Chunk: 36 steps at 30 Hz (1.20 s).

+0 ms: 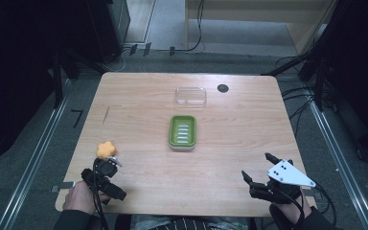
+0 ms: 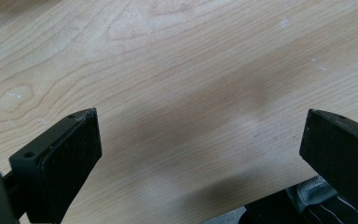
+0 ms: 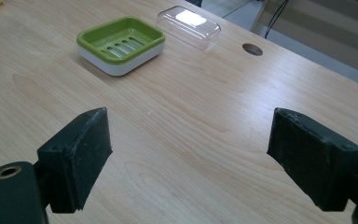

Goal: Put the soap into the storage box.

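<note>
A green soap dish [image 1: 182,132] with a white base lies at the middle of the wooden table [image 1: 139,96]; it also appears in the right gripper view [image 3: 121,44]. A clear plastic lid [image 1: 190,96] [image 3: 189,25] rests just behind the dish. An orange flower-shaped object [image 1: 106,149] sits near the front left. My left gripper [image 1: 109,178] [image 2: 200,149] is open just in front of it, over bare wood. My right gripper [image 1: 258,167] [image 3: 189,158] is open at the front right, aimed toward the dish with nothing between its jaws.
A round black hole [image 1: 223,88] [image 3: 252,49] marks the table to the right of the lid. Bare wood lies between both grippers and the dish. The front table edge and striped cloth [image 2: 326,205] are close under the left gripper. Cables cross the floor behind.
</note>
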{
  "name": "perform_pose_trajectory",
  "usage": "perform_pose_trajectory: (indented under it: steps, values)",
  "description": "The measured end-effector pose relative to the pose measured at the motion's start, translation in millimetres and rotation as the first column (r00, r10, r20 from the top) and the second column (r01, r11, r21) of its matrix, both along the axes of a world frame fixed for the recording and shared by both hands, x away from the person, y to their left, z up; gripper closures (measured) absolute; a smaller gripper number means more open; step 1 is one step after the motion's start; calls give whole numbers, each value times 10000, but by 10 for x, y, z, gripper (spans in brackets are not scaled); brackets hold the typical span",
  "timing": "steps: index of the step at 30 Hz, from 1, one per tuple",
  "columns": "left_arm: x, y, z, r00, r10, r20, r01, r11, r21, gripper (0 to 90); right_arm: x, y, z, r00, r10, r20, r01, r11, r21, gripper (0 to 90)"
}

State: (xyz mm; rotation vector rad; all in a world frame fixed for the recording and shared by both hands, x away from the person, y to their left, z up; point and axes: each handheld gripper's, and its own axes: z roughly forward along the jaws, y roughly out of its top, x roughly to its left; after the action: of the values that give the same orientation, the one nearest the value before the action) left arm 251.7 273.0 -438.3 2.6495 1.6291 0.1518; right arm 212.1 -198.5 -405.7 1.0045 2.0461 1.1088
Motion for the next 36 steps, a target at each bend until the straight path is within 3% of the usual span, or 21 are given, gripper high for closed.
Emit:
perform_pose_trajectory:
  steps: [9,22,31,36]
  values:
    - [44,22,1,9996,-19,275,22,9999,-118,0,-28,27,17,10000,-3,20,4,10000,-98,136]
    - [221,113,34,9960,575,691,-567,9983,-128,0,8,54,16,9999,130,-1,-130,9999,-67,136]
    - [321,229,66,9879,1073,1123,-1064,9942,-144,0,40,87,17,9996,281,-3,-281,9996,-53,136]
    - [392,291,64,9847,1297,1168,-1279,9915,-234,0,49,91,18,9994,337,-27,-337,9994,-82,136]
